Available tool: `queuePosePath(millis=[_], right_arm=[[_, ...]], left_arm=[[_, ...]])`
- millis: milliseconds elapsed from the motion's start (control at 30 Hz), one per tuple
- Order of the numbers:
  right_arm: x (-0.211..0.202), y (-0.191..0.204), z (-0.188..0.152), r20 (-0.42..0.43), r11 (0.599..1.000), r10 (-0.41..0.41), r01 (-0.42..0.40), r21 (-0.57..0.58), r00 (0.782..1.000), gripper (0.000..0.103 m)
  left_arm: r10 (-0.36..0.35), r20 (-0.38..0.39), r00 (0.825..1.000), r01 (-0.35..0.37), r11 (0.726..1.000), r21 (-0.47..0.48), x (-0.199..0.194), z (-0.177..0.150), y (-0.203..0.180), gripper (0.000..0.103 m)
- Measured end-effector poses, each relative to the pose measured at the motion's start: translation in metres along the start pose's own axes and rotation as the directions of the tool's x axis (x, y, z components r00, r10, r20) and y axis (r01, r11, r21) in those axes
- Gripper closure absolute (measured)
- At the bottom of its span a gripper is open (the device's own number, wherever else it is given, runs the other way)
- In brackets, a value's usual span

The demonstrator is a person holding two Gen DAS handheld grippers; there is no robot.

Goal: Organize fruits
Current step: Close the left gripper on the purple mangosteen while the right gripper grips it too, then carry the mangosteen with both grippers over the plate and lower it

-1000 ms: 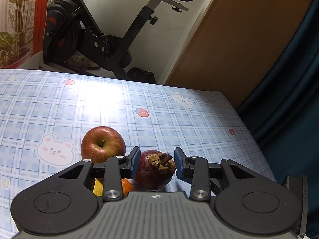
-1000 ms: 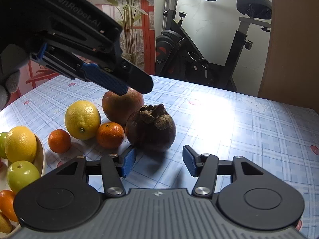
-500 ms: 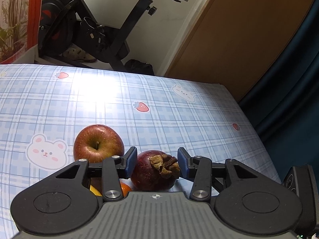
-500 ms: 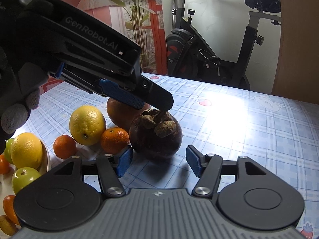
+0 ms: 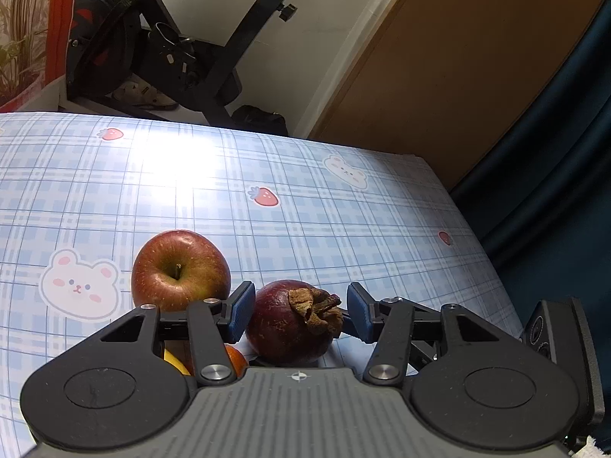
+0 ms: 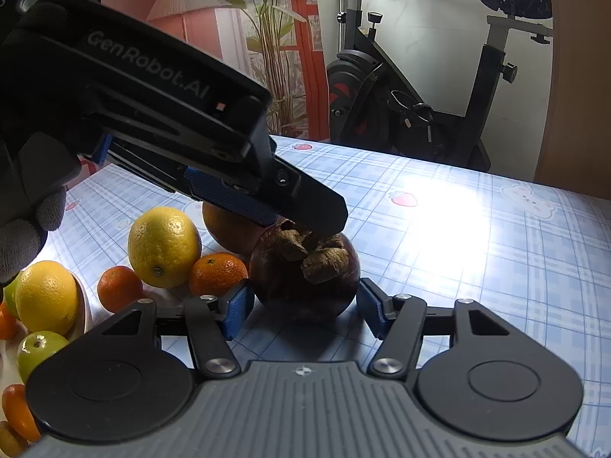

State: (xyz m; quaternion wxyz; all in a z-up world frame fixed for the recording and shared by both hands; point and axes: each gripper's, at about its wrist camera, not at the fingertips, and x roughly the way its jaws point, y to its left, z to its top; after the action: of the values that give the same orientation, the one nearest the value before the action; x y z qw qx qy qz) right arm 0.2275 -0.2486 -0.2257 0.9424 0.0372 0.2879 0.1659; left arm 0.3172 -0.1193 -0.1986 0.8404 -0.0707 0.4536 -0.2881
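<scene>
A dark purple mangosteen (image 5: 294, 324) with a dry brown calyx sits on the blue plaid tablecloth (image 5: 267, 160). My left gripper (image 5: 299, 305) is open, its blue pads on either side of the mangosteen, coming from above. My right gripper (image 6: 303, 311) is open too, low on the table, its pads flanking the same mangosteen (image 6: 305, 274). A red apple (image 5: 179, 269) stands just left of it. A lemon (image 6: 164, 246) and two small oranges (image 6: 217, 273) lie beside it.
A white plate (image 6: 82, 309) at the left holds a lemon, green fruits and small oranges. The left gripper's body (image 6: 152, 114) hangs over the fruit pile. An exercise bike (image 6: 420, 87) stands beyond the table's far edge. A dark curtain (image 5: 553, 152) hangs at the right.
Both grippers moved closer to the mangosteen. The right gripper's pads now sit at its sides. The left gripper came lower over it and opened a little wider.
</scene>
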Motion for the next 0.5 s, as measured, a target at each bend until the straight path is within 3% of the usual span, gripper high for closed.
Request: queuePosePath(millis=[200, 333, 500], right_arm=[[-0.0059, 0.0026, -0.0038, 0.013, 1.0, -0.001, 0.001, -0.005, 1.0, 0.042], [-0.0077, 0.0052, -0.0048, 0.013, 1.0, -0.007, 0.007, -0.011, 1.0, 0.042], [-0.0049, 0.0072, -0.0024, 0.013, 1.0, -0.014, 0.014, -0.019, 1.0, 0.041]], left_arm=[[0.04, -0.011, 0.999, -0.039, 0.997, 0.069, 0.0051, -0.0032, -0.0107, 0.049], [0.04, -0.007, 0.999, -0.04, 0.997, 0.067, 0.0022, -0.0014, -0.0099, 0.059], [0.039, -0.009, 0.999, -0.038, 0.995, 0.091, 0.0011, -0.0023, -0.0106, 0.062]])
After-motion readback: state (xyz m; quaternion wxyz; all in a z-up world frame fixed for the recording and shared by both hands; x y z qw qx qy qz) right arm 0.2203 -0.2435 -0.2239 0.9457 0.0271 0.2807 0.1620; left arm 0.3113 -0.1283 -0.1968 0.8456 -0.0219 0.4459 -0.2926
